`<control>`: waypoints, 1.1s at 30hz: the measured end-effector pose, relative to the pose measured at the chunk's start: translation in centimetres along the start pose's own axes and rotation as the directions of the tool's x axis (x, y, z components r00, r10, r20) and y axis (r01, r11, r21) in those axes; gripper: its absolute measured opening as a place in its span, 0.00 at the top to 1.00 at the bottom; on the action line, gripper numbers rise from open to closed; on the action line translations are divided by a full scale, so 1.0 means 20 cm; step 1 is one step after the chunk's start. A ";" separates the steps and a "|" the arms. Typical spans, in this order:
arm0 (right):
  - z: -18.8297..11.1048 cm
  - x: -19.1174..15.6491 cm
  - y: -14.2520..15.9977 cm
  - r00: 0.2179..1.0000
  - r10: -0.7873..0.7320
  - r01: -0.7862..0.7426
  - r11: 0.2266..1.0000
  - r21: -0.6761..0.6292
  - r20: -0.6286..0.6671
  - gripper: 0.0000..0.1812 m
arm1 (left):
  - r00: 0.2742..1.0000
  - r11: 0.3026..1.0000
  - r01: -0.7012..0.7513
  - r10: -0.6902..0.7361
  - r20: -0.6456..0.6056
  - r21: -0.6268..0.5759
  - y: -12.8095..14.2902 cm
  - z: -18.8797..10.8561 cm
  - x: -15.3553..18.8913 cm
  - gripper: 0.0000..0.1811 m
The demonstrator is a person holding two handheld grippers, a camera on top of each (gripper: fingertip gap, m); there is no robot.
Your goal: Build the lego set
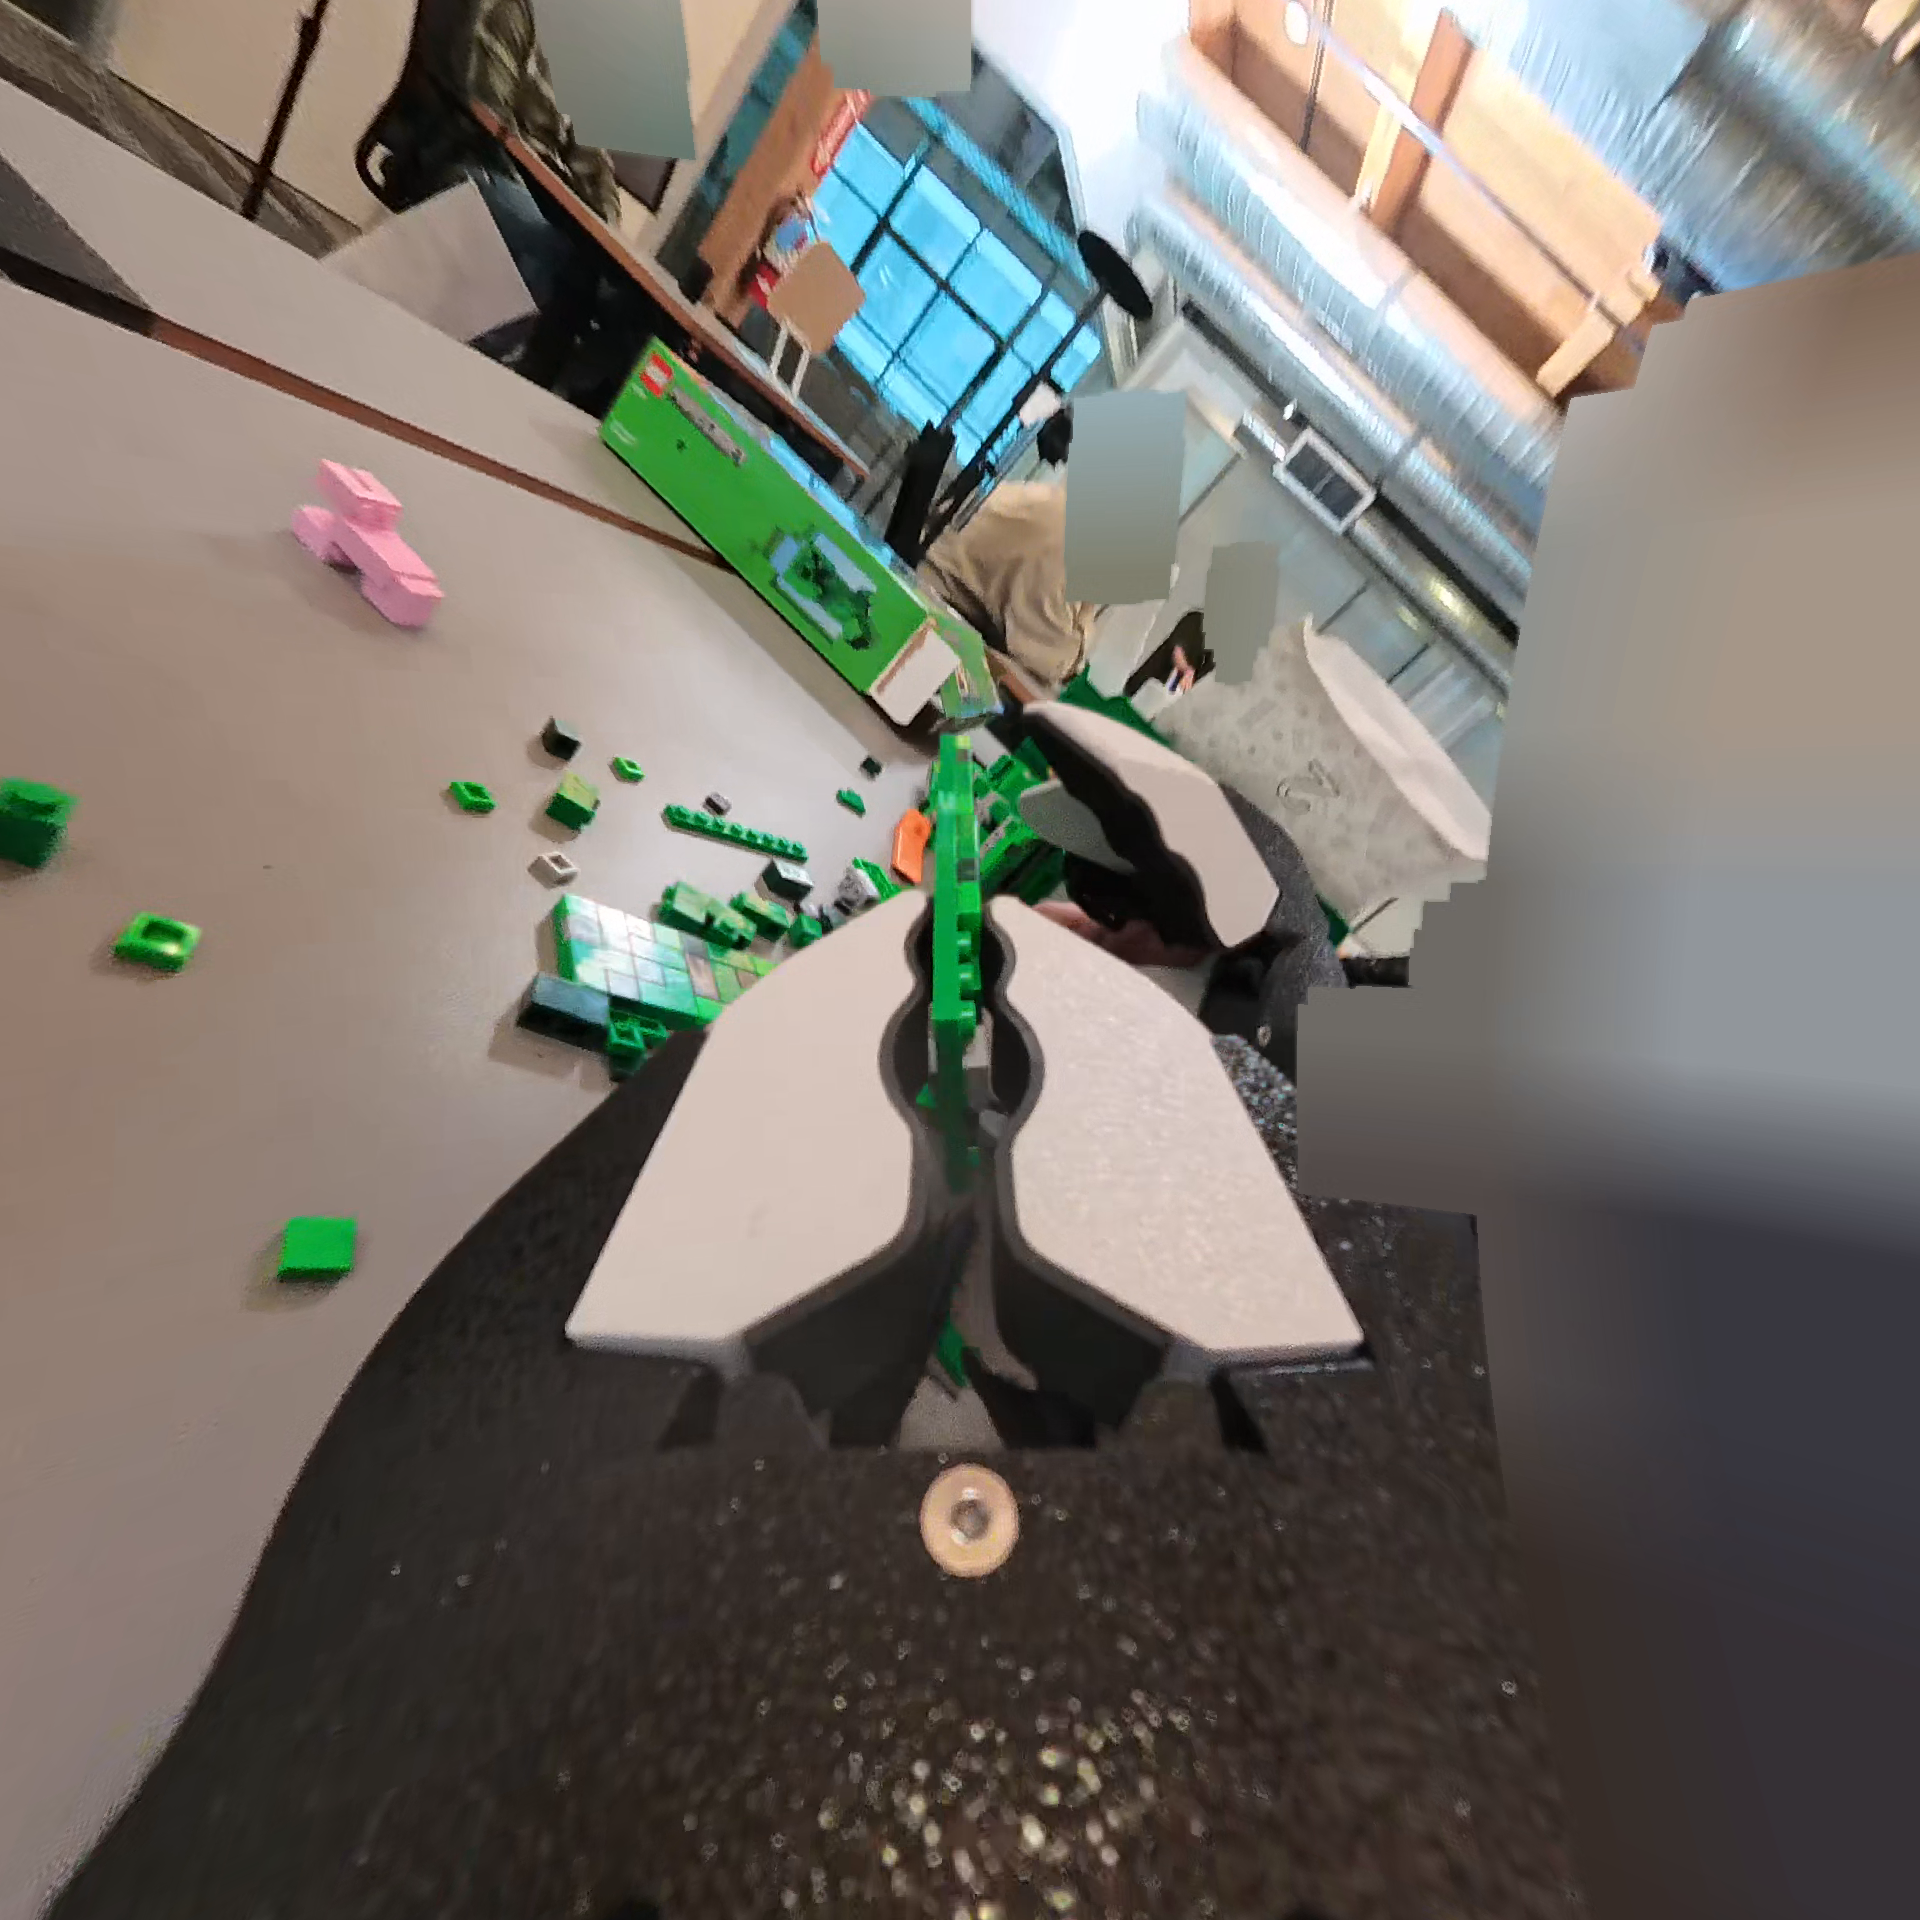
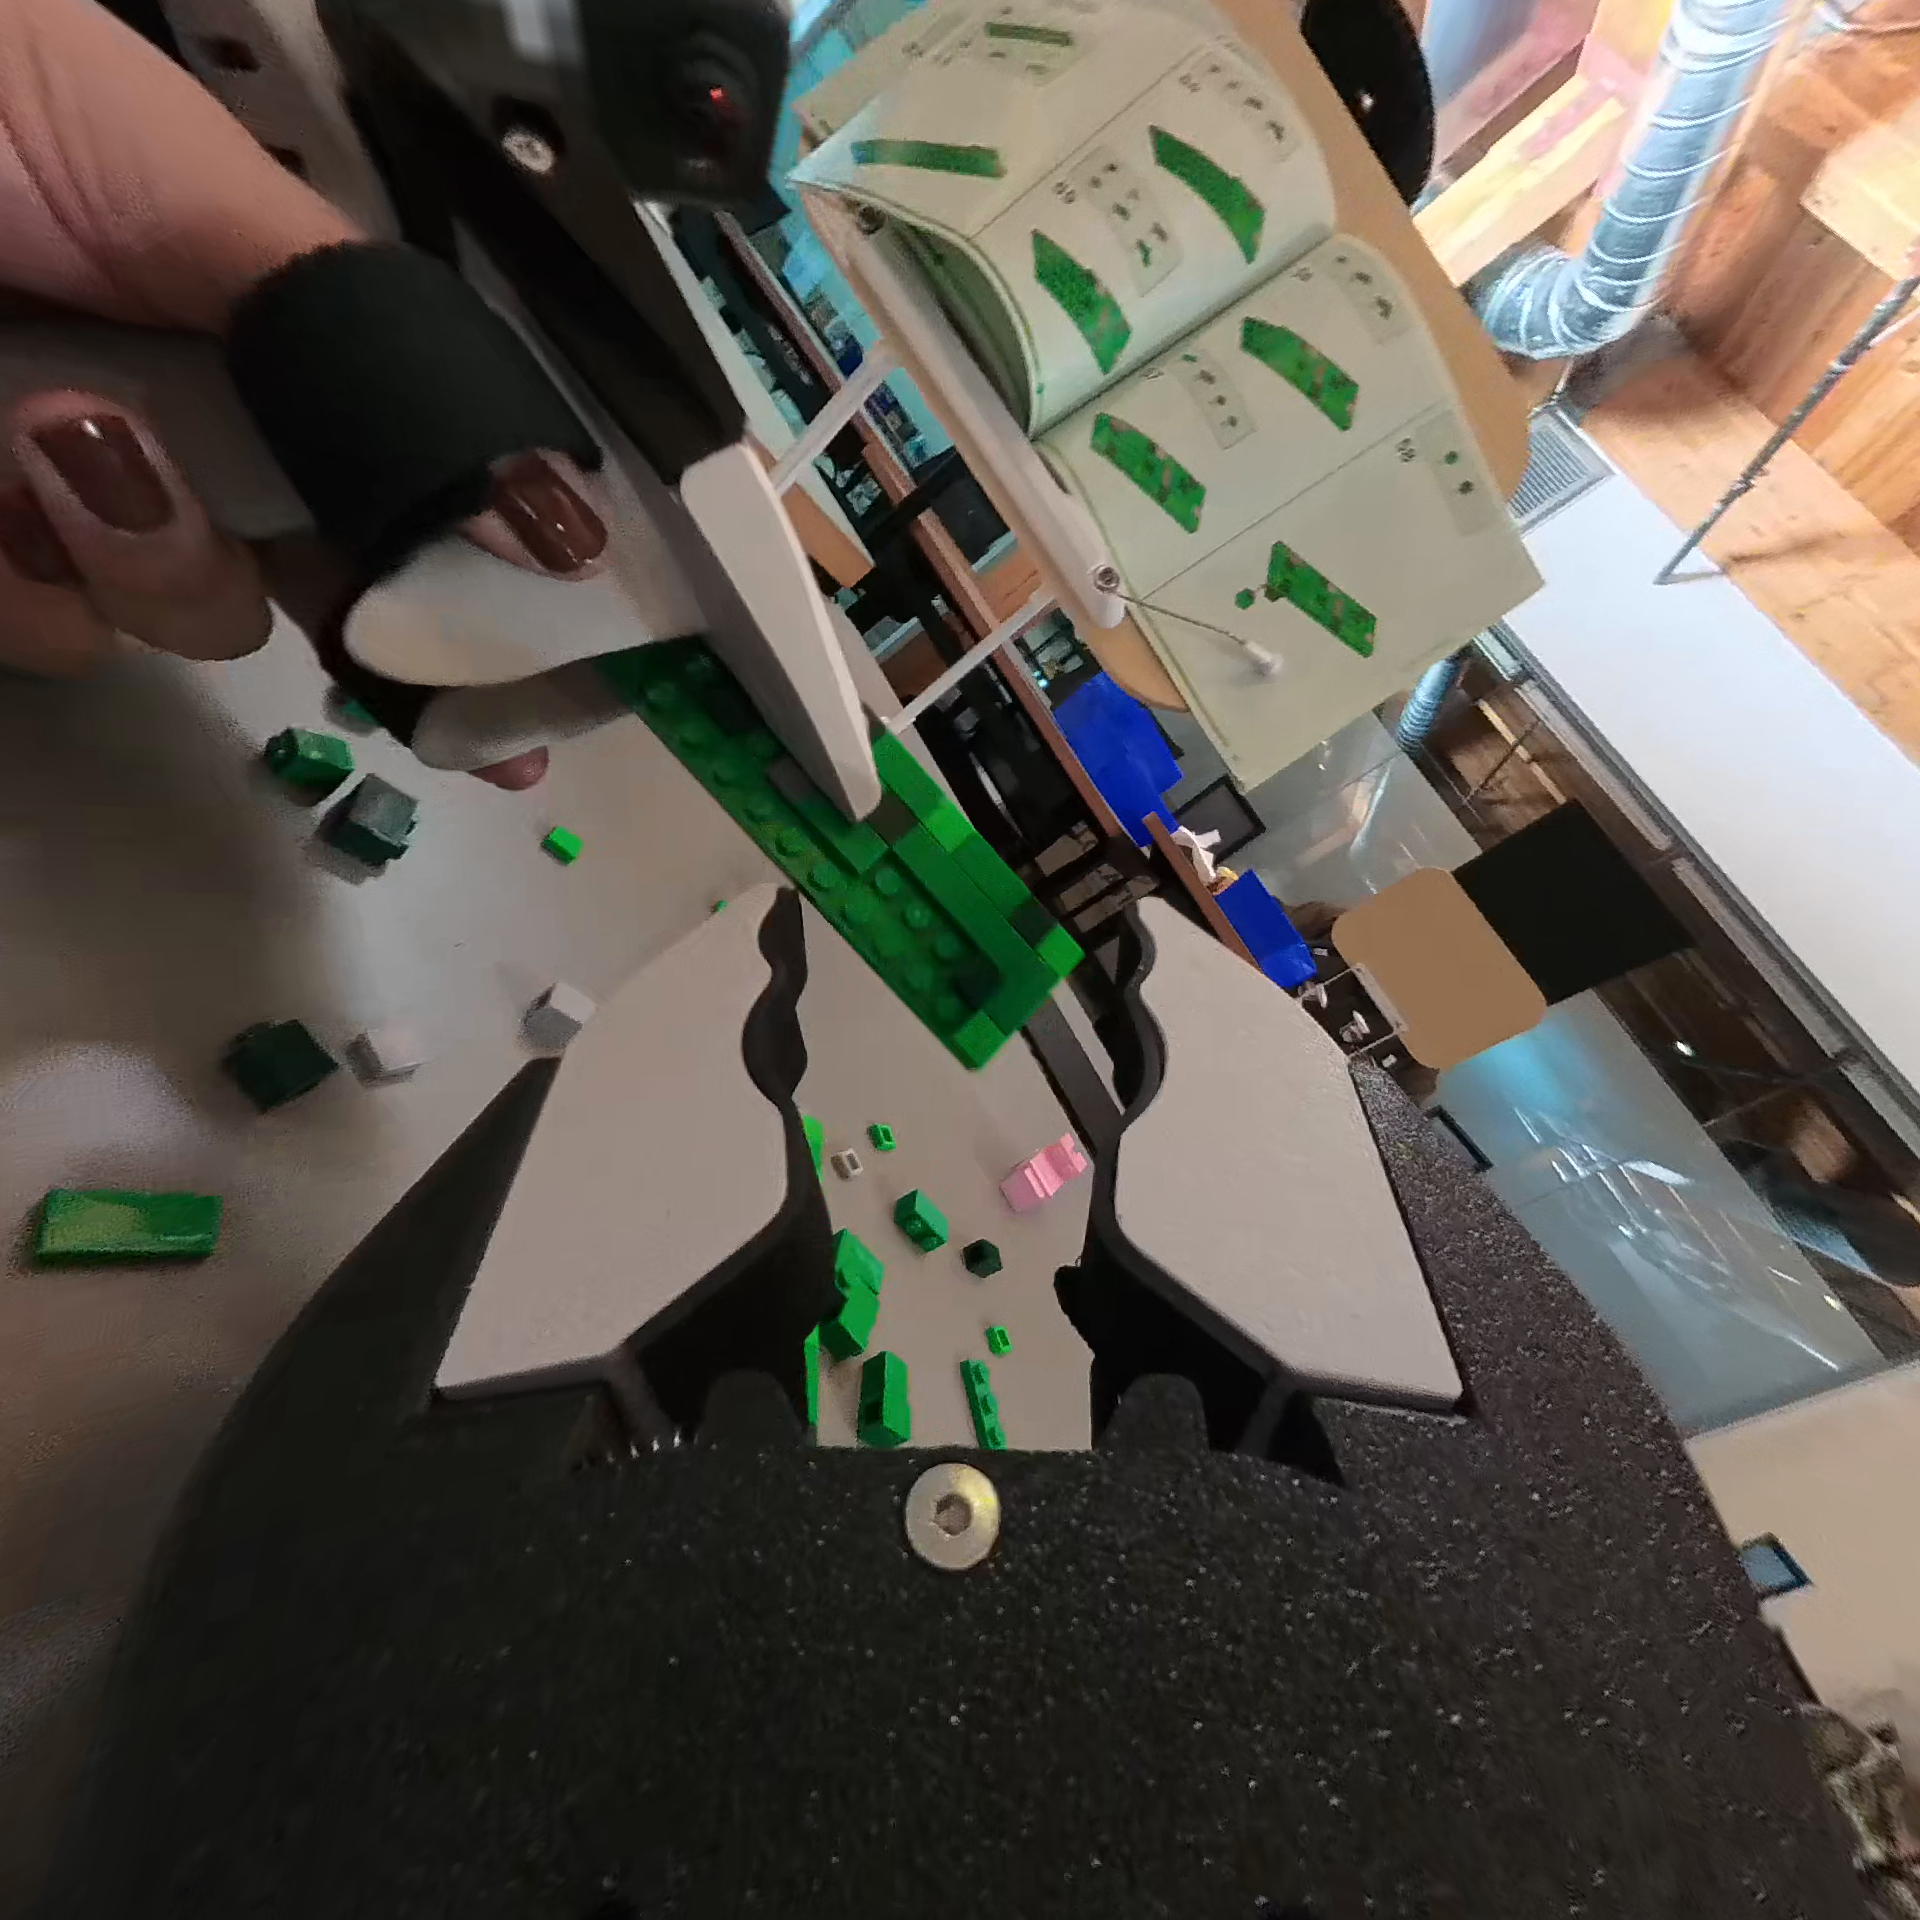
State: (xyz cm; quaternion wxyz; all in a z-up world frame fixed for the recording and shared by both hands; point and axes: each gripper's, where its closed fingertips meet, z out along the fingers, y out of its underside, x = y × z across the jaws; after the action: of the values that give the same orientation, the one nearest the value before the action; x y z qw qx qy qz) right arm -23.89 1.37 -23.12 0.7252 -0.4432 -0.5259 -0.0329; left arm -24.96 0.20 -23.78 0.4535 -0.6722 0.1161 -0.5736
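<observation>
Left gripper clamped edge-on on green plate assembly; right gripper jaws apart, empty. Thin-edge grip may let it twist or slip if pressed.

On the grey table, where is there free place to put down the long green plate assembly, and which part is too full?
Bare table lies between the pink figure and the scattered small green bricks; the strip before the green box is also bare. It is crowded around the tiled green build beside the left gripper, which holds the green plate assembly.

Loose bricks clutter the table below; the gap near the pink figure seems passable
</observation>
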 end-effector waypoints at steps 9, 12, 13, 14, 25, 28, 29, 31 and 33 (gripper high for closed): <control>0.00 0.03 0.05 0.996 0.087 -0.087 0.996 -0.023 -0.006 0.82 | 0.998 0.997 0.053 -0.054 0.014 0.046 -0.04 -0.03 -0.03 0.97; 0.00 0.02 0.05 0.994 0.106 -0.106 0.994 -0.022 0.012 0.83 | 0.998 0.998 0.058 -0.058 0.020 0.034 -0.03 -0.03 -0.04 0.97; 0.00 0.02 0.05 0.995 0.104 -0.103 0.994 -0.021 0.014 0.84 | 0.998 0.998 0.060 -0.061 0.018 0.034 -0.03 -0.03 -0.04 0.97; 0.00 0.02 0.05 0.995 0.096 -0.096 0.995 -0.022 0.014 0.84 | 0.998 0.997 0.063 -0.063 0.017 0.033 -0.03 -0.03 -0.04 0.97; -0.01 0.05 0.06 0.986 0.166 -0.166 0.986 -0.005 -0.006 0.93 | 0.996 0.996 0.093 -0.093 -0.012 -0.014 0.00 -0.02 -0.02 0.97; -0.01 0.07 0.07 0.979 0.204 -0.204 0.979 -0.008 -0.015 0.94 | 0.995 0.995 0.098 -0.098 -0.012 -0.020 0.01 -0.02 -0.02 0.97; -0.01 0.08 0.08 0.978 0.209 -0.209 0.978 -0.007 -0.019 0.94 | 0.995 0.995 0.100 -0.100 -0.013 -0.020 0.00 -0.02 -0.02 0.97; -0.01 0.09 0.07 0.979 0.200 -0.200 0.980 0.000 -0.034 0.94 | 0.994 0.994 0.103 -0.104 -0.018 -0.021 0.00 -0.02 -0.02 0.97; -0.02 0.10 0.06 0.982 0.185 -0.185 0.983 0.012 -0.046 0.94 | 0.993 0.993 0.112 -0.113 -0.022 -0.029 0.01 -0.02 -0.02 0.97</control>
State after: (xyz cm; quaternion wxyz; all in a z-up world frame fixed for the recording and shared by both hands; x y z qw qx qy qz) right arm -22.15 2.73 -22.31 0.7392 -0.4863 -0.4652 0.0263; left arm -25.36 0.20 -24.24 0.4095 -0.6771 0.0915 -0.6046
